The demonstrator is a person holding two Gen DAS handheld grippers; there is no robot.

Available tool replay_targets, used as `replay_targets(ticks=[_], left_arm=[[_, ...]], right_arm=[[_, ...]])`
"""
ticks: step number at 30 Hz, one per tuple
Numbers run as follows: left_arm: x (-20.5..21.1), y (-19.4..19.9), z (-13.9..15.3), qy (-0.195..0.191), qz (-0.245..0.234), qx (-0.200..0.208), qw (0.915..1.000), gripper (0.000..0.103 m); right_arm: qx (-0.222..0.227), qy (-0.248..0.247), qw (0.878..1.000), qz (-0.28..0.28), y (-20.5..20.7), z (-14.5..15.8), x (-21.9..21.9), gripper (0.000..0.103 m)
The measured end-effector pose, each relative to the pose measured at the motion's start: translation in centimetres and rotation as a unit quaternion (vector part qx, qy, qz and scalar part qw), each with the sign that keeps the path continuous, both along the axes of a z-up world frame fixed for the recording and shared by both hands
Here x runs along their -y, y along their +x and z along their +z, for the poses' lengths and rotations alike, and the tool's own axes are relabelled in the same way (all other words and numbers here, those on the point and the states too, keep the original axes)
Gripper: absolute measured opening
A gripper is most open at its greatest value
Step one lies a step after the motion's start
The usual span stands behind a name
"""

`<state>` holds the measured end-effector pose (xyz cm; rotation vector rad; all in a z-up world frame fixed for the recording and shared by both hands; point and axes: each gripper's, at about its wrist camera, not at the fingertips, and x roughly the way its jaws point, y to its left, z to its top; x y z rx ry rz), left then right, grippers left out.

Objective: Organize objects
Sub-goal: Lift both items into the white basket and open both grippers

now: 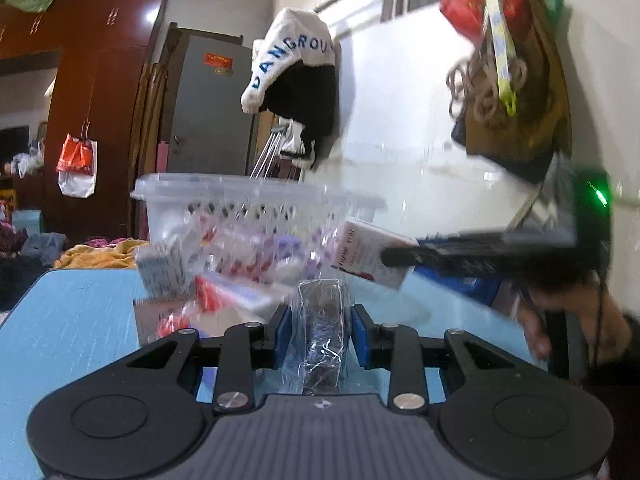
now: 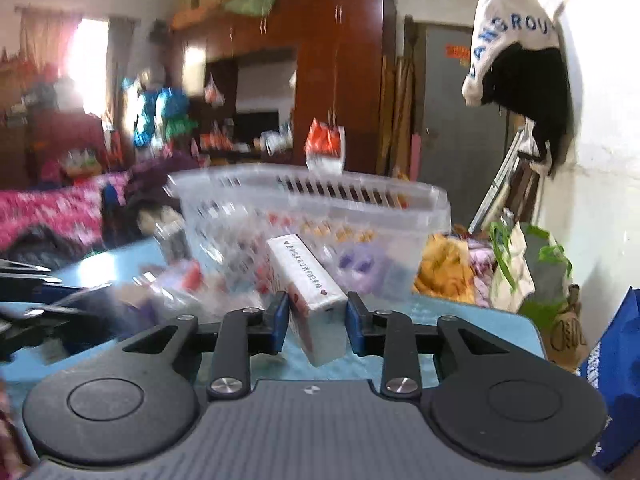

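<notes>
My left gripper (image 1: 320, 334) is shut on a dark item wrapped in clear plastic (image 1: 322, 320), held upright just above the blue table (image 1: 72, 320). My right gripper (image 2: 316, 322) is shut on a white box with red print (image 2: 308, 280), tilted between the blue pads. The same white box (image 1: 368, 254) shows in the left wrist view at the right, gripped by the other tool. Ahead of both stands a clear plastic basket (image 1: 248, 200) holding several packets; the basket (image 2: 320, 196) also fills the middle of the right wrist view. Loose packets (image 1: 228, 292) lie in front of it.
A white wall (image 1: 400, 120) with a hanging white-and-black garment (image 1: 296, 80) and bags (image 1: 508, 80) runs along the right. A person's hand (image 1: 536, 328) holds the right tool. Beyond the table are a brown wardrobe (image 2: 340, 60), a grey door (image 1: 208, 112) and piles of cloth (image 2: 444, 264).
</notes>
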<state>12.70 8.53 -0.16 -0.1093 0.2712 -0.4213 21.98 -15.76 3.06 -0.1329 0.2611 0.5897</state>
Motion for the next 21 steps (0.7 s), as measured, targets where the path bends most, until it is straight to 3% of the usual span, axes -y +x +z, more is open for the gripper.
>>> replay_targets(ticks=[4,7,11,14,15,17,18,19,21], left_arm=[[-1.1,1.3,4.0,-0.032,0.004,0.022,0.9993,0.036],[-1.0,4.5,7.6,-0.029,0.013,0.021,0.9993,0.036],[-0.4,11.8,10.8,-0.028,0.031,-0.013,0.999,0.037],[-0.2,16.6,10.9,-0.034,0.04,-0.054,0.9972,0.037],[0.0,17.8,10.6,-0.031,0.044,-0.061,0.9967,0.04],[0.4,19.2,10.1,-0.02,0.052,-0.066,0.9963,0.062],[0.6,19.3,10.0,-0.014,0.061,-0.065,0.996,0.081],[0.6,19.3,9.9,-0.011,0.072,-0.058,0.9957,0.086],[0.3,18.0,9.8,-0.01,0.091,-0.035,0.9951,0.086]], right_arm=[[0.041,0.035,0.999,-0.004,-0.8,3.6,-0.4,0.033],[0.049,0.031,0.998,-0.027,0.8,6.3,-1.5,0.033],[0.032,0.014,0.998,-0.049,5.2,8.2,-3.1,0.033],[0.01,0.001,0.998,-0.056,8.7,8.2,-4.4,0.034],[0.009,-0.003,0.998,-0.056,9.5,7.9,-4.8,0.035],[0.01,-0.008,0.998,-0.063,10.4,7.2,-5.2,0.039],[0.01,-0.013,0.998,-0.064,10.4,6.9,-5.2,0.049],[0.014,-0.014,0.998,-0.063,10.3,6.6,-5.3,0.056],[0.025,-0.007,0.998,-0.059,8.6,6.1,-4.6,0.065]])
